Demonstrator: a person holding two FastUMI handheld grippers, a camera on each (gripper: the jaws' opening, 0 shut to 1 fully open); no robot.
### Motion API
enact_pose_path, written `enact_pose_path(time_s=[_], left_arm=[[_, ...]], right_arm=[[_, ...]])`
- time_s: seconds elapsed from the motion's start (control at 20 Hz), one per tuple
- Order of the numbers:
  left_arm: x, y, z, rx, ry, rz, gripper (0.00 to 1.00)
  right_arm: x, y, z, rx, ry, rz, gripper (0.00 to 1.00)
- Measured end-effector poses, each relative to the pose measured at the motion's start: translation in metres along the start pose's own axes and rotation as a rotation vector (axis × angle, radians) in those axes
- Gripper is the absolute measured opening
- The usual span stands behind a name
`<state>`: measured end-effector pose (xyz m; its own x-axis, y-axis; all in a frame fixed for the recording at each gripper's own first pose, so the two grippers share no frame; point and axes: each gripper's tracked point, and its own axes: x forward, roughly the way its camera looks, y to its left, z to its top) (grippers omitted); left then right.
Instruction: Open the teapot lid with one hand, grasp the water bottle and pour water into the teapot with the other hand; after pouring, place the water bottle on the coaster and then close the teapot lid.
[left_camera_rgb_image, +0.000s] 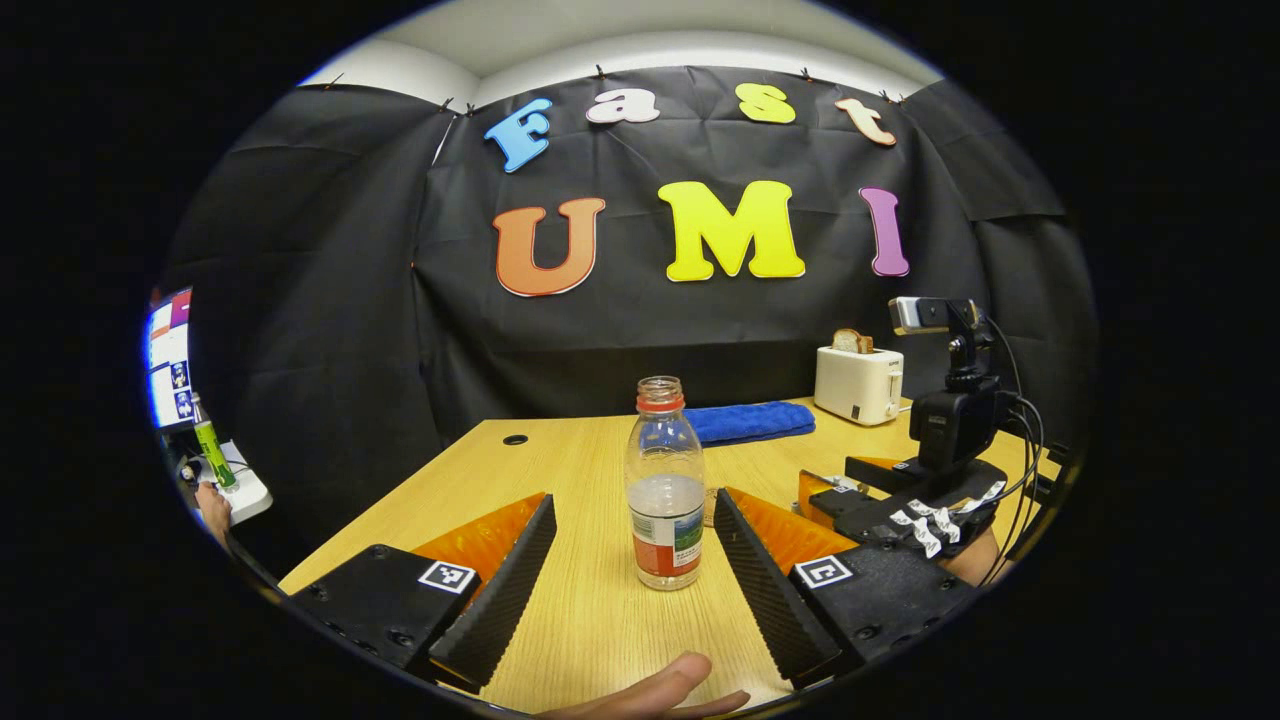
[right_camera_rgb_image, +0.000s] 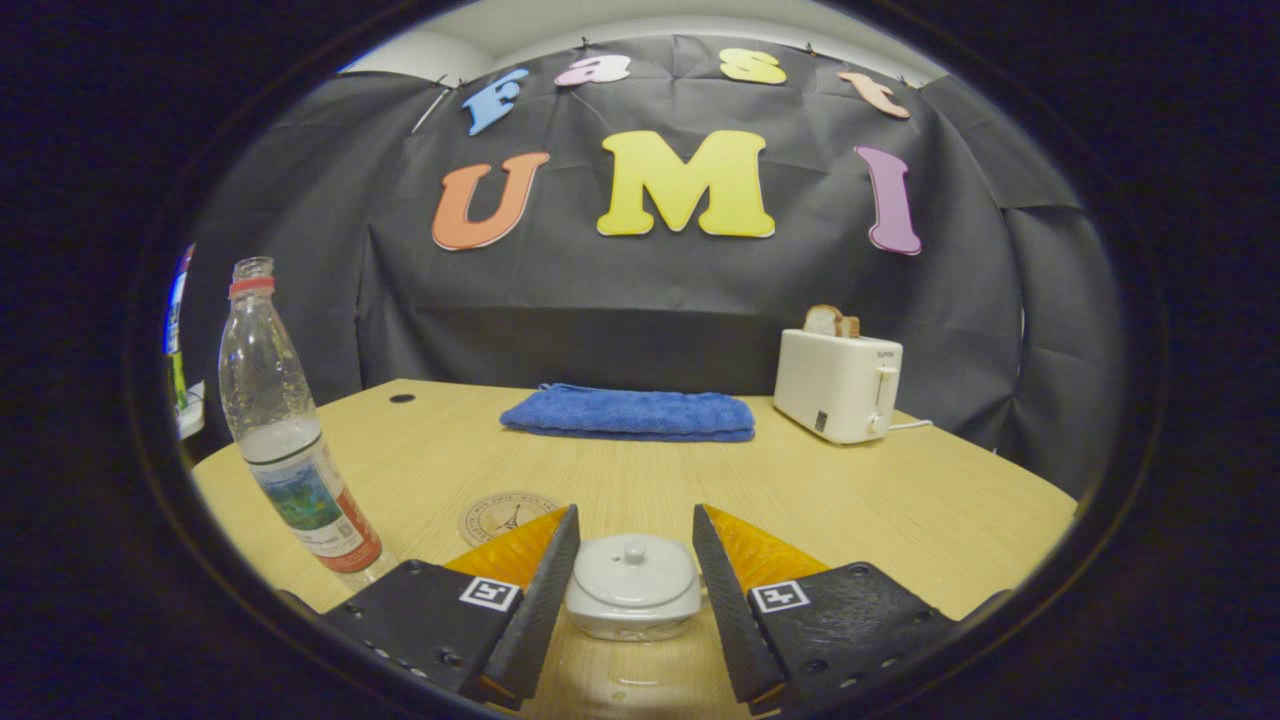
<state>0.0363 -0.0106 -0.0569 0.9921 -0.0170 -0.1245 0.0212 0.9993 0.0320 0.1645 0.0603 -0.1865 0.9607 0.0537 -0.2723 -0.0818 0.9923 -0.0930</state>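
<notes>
A clear water bottle (left_camera_rgb_image: 665, 490) with no cap and a red neck ring stands upright on the wooden table, about half full. My left gripper (left_camera_rgb_image: 635, 555) is open, one finger on each side of the bottle's lower half, neither touching it. In the right gripper view the same bottle (right_camera_rgb_image: 290, 440) stands at the far left. A small white teapot (right_camera_rgb_image: 633, 590) with its lid (right_camera_rgb_image: 633, 562) on sits between the fingers of my right gripper (right_camera_rgb_image: 633, 585), which is open close around it. A round printed coaster (right_camera_rgb_image: 505, 517) lies just left of the teapot.
A folded blue towel (right_camera_rgb_image: 630, 412) lies at the table's back, and a white toaster (right_camera_rgb_image: 838, 385) holding a slice of bread stands at the back right. The right gripper's body (left_camera_rgb_image: 940, 470) with its camera sits right of the bottle. A person's finger (left_camera_rgb_image: 660, 693) rests at the near edge.
</notes>
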Motion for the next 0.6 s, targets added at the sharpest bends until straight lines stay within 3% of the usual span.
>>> enact_pose_path(time_s=[0.1,0.2,0.3,0.35,0.5,0.55,0.6], left_arm=[[0.0003,0.0003,0.0004,-0.004,0.001,0.0,1.0],[0.0012,0.0003,-0.0004,-0.005,0.004,0.001,1.0],[0.0019,0.0016,-0.0021,-0.005,0.005,0.003,1.0],[0.0012,0.0017,-0.0012,0.0,0.004,0.002,1.0],[0.0003,0.0031,-0.0013,0.003,0.005,0.005,1.0],[0.0003,0.0019,-0.0011,-0.005,0.006,-0.003,1.0],[-0.0009,0.0005,0.0009,-0.009,0.003,-0.009,1.0]], right_arm=[[-0.0006,-0.0009,0.0037,-0.005,-0.016,-0.001,0.73],[0.0001,0.0017,0.0047,-0.002,-0.023,0.0,0.69],[0.0031,0.0004,0.0,-0.003,-0.014,-0.003,0.58],[0.0031,0.0032,-0.0042,0.014,-0.005,0.012,0.46],[0.0051,0.0012,-0.0029,0.047,-0.018,0.008,0.31],[0.0035,0.0018,-0.0045,0.048,-0.009,0.016,0.14],[0.0032,0.0022,-0.0039,0.059,-0.013,0.032,0.13]])
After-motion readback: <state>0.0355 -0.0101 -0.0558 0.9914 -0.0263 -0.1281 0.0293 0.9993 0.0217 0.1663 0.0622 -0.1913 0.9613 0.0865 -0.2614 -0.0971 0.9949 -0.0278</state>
